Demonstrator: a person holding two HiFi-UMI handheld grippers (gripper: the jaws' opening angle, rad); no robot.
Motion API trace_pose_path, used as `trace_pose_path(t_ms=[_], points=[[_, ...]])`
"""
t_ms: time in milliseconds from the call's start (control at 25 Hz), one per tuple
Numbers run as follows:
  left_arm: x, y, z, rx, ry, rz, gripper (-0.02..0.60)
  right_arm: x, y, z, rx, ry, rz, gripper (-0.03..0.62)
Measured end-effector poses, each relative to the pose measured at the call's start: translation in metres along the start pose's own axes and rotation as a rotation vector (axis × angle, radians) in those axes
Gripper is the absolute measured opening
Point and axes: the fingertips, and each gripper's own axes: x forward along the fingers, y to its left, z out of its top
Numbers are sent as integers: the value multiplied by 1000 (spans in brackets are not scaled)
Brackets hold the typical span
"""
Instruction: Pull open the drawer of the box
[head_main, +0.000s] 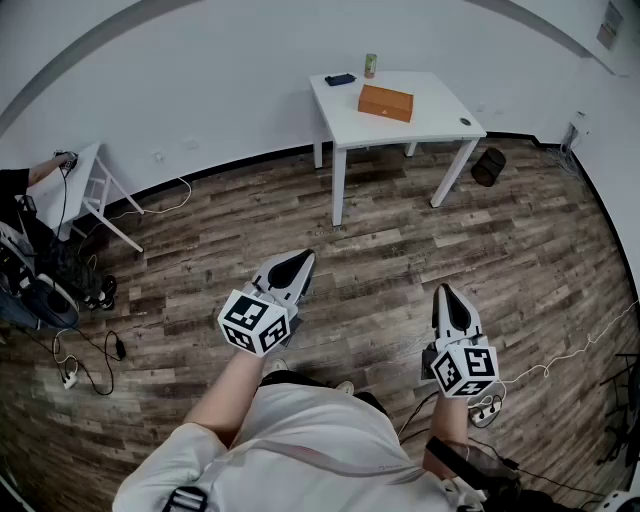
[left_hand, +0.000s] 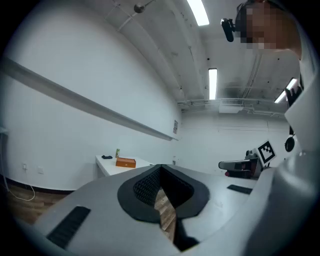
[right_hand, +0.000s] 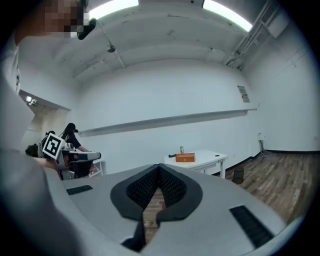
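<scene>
Over at nine o'clock in the head view, a second person (head_main: 18, 192) in a dark sleeve leans at a small white stand (head_main: 88, 172), with cables (head_main: 75, 372) trailing over the wood floor (head_main: 230, 235) below them.

Now the left gripper (head_main: 297, 261): it's held level out in front of the body, nose aimed toward one o'clock. Its own view shows the left gripper (left_hand: 160, 170) with the black pads meeting at the tip, fully closed and gripping nothing, just floorboards visible through the slot behind the tip.

Dead ahead at twelve o'clock stands the white table (head_main: 432, 112), well apart from both grippers. On it sits the orange box (head_main: 385, 102), near the table's middle. At the back edge there's a dark flat object (head_main: 340, 79) at the box's ten o'clock and a green can (head_main: 370, 66) at its eleven. A small dark disc (head_main: 465, 122) lies near the right front corner. The box shows up small in both gripper views too (left_hand: 125, 162) (right_hand: 185, 158), too small to make out its drawer.

On to the right gripper (head_main: 446, 293), pointing to twelve o'clock and tipped slightly down. Its view shows the right gripper (right_hand: 159, 169) closed tip to tip as well, empty.

Far right, a black bin (head_main: 488, 167) stands on the floor at four o'clock of the table.
</scene>
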Motion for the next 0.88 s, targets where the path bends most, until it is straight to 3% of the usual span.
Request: trace_pose_path(t_ms=[440, 880], points=[[35, -7, -10, -4, -2, 34, 9, 10, -35, -21, -56, 39, 19, -8], [140, 3, -10, -15, 13, -79, 9, 47, -103, -12, -57, 63, -97, -8]])
